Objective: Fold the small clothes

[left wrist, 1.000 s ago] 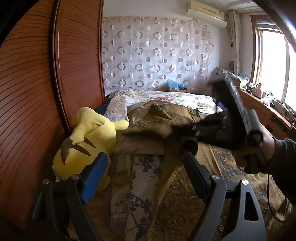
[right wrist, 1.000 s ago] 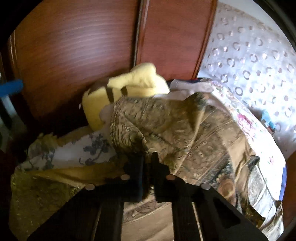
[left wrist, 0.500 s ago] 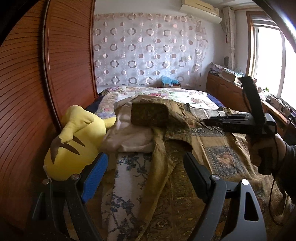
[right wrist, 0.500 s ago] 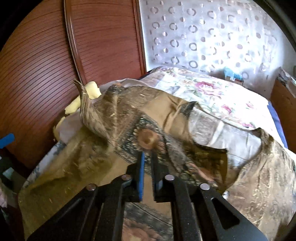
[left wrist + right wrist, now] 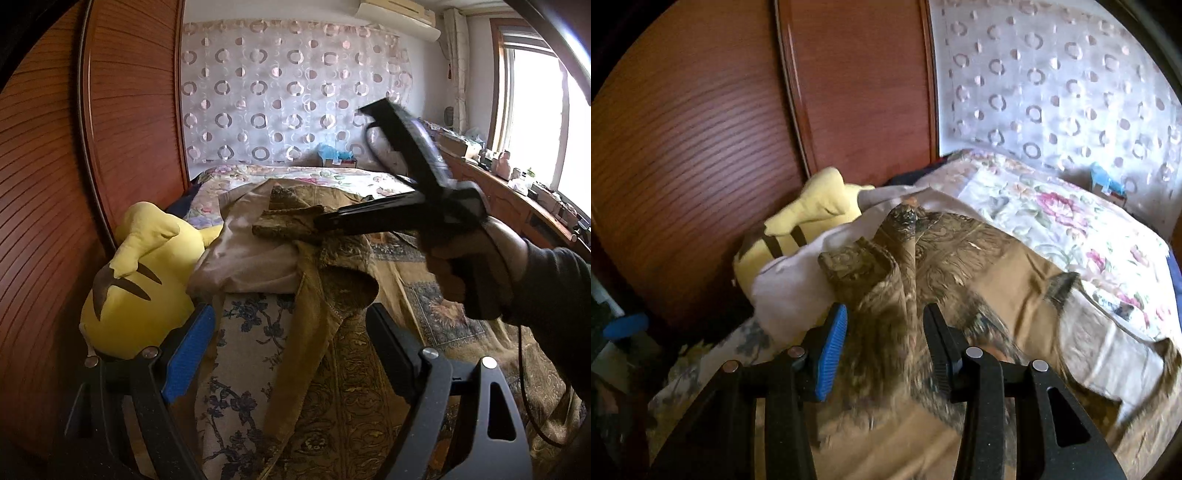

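The left claw (image 5: 288,354) hangs spread wide above the bed, gripping nothing. The right claw (image 5: 882,343) is parted too, the olive-brown patterned garment (image 5: 901,266) bunched just ahead of its fingertips. Beyond it, leftward, lies a yellow plush toy (image 5: 809,218) against the reddish wooden wardrobe (image 5: 701,110).

Yellow plush toy (image 5: 140,291) against wardrobe (image 5: 55,184)

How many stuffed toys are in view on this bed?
1: a yellow plush toy lies at the bed's left edge against the wooden wardrobe, beside the brown garment. Bedding may hide others.
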`<state>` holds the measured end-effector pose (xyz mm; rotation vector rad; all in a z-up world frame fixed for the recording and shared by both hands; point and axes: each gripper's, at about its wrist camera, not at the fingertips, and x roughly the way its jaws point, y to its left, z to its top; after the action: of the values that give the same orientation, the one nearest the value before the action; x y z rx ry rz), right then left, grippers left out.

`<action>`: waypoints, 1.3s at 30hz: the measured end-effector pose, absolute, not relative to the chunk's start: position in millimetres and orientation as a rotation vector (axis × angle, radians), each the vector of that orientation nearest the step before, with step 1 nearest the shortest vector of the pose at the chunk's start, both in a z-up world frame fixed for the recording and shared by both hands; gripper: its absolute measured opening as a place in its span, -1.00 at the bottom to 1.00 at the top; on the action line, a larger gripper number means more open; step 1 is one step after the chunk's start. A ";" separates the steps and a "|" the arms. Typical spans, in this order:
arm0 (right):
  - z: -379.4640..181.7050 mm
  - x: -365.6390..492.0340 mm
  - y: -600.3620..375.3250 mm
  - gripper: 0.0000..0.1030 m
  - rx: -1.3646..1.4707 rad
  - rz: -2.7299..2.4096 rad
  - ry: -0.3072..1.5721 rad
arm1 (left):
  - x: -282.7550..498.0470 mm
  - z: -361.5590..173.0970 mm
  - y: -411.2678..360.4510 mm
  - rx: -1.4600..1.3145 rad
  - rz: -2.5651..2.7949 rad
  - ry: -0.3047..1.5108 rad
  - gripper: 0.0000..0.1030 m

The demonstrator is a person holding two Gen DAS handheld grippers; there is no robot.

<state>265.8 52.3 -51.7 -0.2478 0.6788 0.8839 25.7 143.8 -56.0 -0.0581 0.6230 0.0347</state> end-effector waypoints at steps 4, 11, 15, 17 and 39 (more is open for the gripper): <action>-64.6 282.9 60.7 -0.18 -0.259 0.890 0.745 | 27.1 -60.6 142.5 -0.064 0.029 0.632 0.64; -55.8 282.1 33.1 -0.89 -0.179 0.857 0.672 | 28.1 -64.5 140.4 -0.072 0.026 0.637 0.64; -57.2 264.7 2.0 -0.89 -0.172 0.742 0.636 | 29.9 -64.7 138.5 -0.079 0.024 0.635 0.63; -59.9 254.4 -16.3 -0.89 -0.152 0.706 0.628 | 31.9 -65.0 136.0 -0.077 0.020 0.636 0.64; -34.0 191.7 -129.2 0.01 -0.159 0.637 0.650 | 52.3 -64.2 109.8 -0.029 -0.051 0.654 0.63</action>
<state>191.7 -129.2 -34.0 -0.1594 0.6497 0.6366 52.3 109.8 -64.2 -0.0287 0.6540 -0.0506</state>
